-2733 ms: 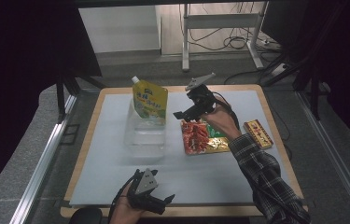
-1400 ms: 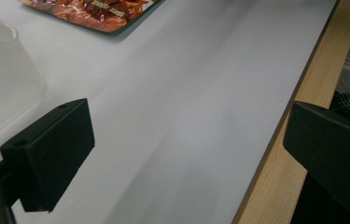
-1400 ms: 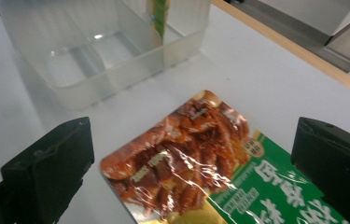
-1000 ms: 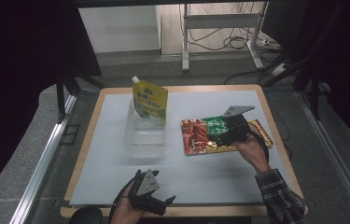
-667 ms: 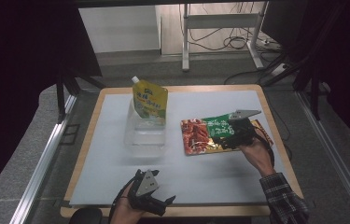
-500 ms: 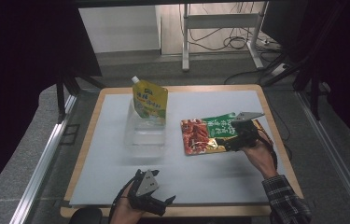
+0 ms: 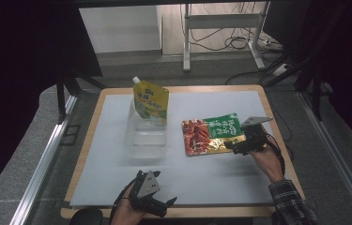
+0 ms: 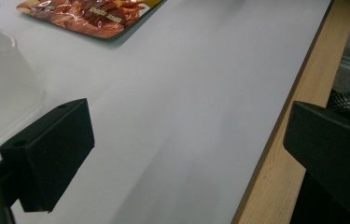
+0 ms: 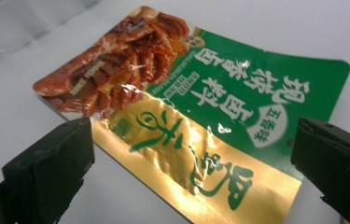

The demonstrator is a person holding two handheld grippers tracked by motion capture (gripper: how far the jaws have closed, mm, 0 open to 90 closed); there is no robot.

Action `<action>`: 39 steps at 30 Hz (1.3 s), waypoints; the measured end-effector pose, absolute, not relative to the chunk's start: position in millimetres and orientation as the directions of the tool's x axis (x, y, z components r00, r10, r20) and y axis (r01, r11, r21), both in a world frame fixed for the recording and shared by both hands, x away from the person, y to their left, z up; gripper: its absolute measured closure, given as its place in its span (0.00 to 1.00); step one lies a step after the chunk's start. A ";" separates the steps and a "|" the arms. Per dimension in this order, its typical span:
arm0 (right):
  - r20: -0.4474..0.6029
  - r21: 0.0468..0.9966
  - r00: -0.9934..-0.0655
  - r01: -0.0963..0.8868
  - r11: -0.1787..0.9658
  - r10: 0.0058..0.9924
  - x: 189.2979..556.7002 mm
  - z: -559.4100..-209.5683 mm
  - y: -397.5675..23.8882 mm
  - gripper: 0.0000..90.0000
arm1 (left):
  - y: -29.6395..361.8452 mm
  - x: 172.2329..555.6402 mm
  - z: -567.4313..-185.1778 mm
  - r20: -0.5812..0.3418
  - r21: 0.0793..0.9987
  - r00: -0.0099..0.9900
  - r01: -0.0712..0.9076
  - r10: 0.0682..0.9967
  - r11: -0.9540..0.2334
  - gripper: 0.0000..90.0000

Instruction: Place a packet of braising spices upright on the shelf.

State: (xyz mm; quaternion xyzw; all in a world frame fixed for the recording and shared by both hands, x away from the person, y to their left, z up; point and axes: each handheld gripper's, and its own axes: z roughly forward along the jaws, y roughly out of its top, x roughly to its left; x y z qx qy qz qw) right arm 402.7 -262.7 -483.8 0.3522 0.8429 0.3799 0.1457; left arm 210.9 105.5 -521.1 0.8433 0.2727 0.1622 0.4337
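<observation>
The right claw (image 9: 191,158) is held released over a snack packet (image 9: 196,107) lying flat on the counter (image 7: 117,173). The left claw (image 8: 182,154) (near the counter's front edge) is spread wide, with nothing grasped.

Snack packet (image 9: 196,107): green panel with white lettering, gold foil band with green script, red-brown food photo on one end. Stand-up pouch (image 7: 150,101): yellow with a green patch and white spout. Clear container (image 7: 145,133): colourless, see-through. Worktop (image 7: 117,154): pale grey-white mat, light wood edge. Right gripper (image 9: 191,186): black fingers (image 9: 46,168), grey plate on top in the high view. Left gripper (image 8: 186,168): black fingers (image 8: 46,149), grey plate too. Sleeve (image 7: 292,206): dark plaid, grey and black check.
</observation>
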 end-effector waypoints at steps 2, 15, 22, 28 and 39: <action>0.025 0.738 -0.700 0.495 0.459 0.714 403.6 -487.3 -265.8 0.00 | 105.5 210.7 -520.9 0.040 0.821 0.799 0.316 0.601 -0.475 0.02; 0.050 0.705 -0.668 0.550 0.448 0.742 411.0 -505.6 -277.7 0.00 | 105.7 210.6 -520.8 0.043 0.821 0.799 0.313 0.599 -0.477 0.02; 0.078 0.679 -0.655 0.587 0.440 0.752 413.9 -513.4 -280.5 0.00 | 105.2 210.5 -521.1 0.044 0.821 0.801 0.312 0.597 -0.479 0.02; 0.105 0.661 -0.650 0.611 0.436 0.753 415.9 -518.0 -281.7 0.00 | 105.3 210.6 -521.0 0.044 0.820 0.802 0.312 0.596 -0.479 0.02; 0.140 0.654 -0.657 0.623 0.429 0.740 416.9 -520.1 -280.5 0.00 | 104.8 210.4 -521.2 0.045 0.820 0.803 0.311 0.595 -0.481 0.02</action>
